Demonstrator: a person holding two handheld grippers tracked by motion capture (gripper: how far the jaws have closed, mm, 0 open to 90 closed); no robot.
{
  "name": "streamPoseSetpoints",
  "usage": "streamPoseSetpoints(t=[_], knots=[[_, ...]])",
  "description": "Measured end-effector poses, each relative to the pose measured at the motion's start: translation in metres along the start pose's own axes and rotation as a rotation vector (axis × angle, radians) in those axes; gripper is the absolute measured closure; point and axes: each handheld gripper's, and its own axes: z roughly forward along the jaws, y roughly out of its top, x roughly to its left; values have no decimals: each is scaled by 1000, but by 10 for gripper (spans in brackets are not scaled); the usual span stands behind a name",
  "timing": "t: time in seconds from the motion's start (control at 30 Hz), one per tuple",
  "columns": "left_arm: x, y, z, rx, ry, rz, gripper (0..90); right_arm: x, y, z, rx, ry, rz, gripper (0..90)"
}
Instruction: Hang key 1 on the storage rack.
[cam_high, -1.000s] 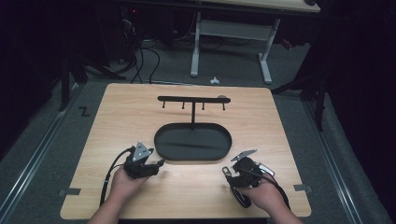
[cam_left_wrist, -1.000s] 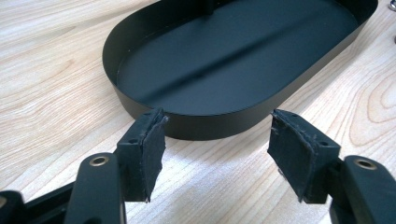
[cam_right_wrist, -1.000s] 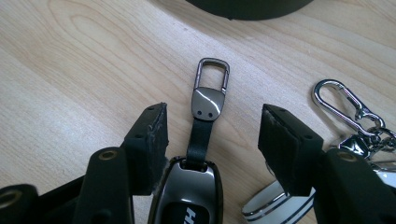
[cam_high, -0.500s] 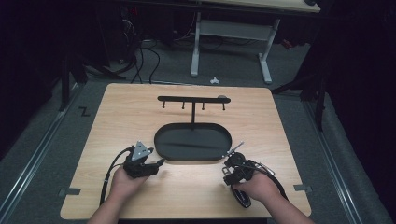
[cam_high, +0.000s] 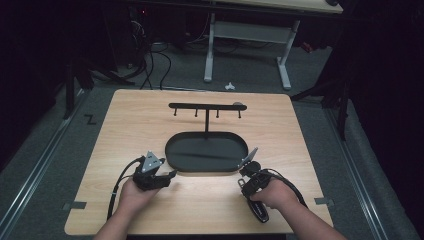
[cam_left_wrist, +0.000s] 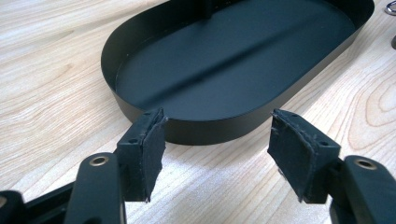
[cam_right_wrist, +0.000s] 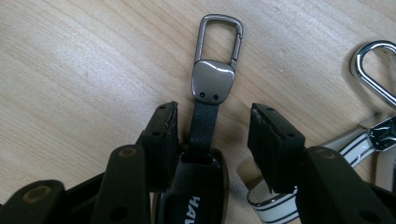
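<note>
Left gripper: it was held low over the table, near the left end of the tray. In the left gripper view the jaws were seen released, wide apart, with nothing between the pads.

Tray: a black oval tray was placed at the middle of the table, with a thin post rising from its far side to a hook bar. No item was seen hanging on the bar.

Key fob: a black fob with a short strap and a grey metal clip was lying flat on the wood, near the right end of the tray.

Right gripper: it was lowered over the fob. Its jaws had just been closing and stood half closed; the strap was between them, but the pads were not yet pressed on it.

Second keychain: a white striped piece with a silver ring was lying just right of the fob, partly under the right jaw.

Risk, judged: if the jaws are closed as they stand, the white piece could be caught together with the fob, because it is so close to the right pad.

Risk, judged: the thin strap could slip from the pads, and the clip would then swing and miss a hook.
</note>
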Motion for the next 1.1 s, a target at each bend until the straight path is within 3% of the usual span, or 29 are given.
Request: streamPoseSetpoints(t=[0.2,0.57,0.73,1.0,1.1], knots=[[0,1,0,0,-1,7,367,-1,6,1,51,24,9,626],[-1,1,-1,-5,-4,9,368,2,11,6,89,13,14,723],[-2,2,-1,-3,-7,12,368,8,12,6,102,-21,-25,788],[-2,2,-2,-12,-9,10,368,13,12,6,99,-45,-90,804],[-1,2,-2,-14,-9,9,368,13,11,6,88,-45,-85,806]])
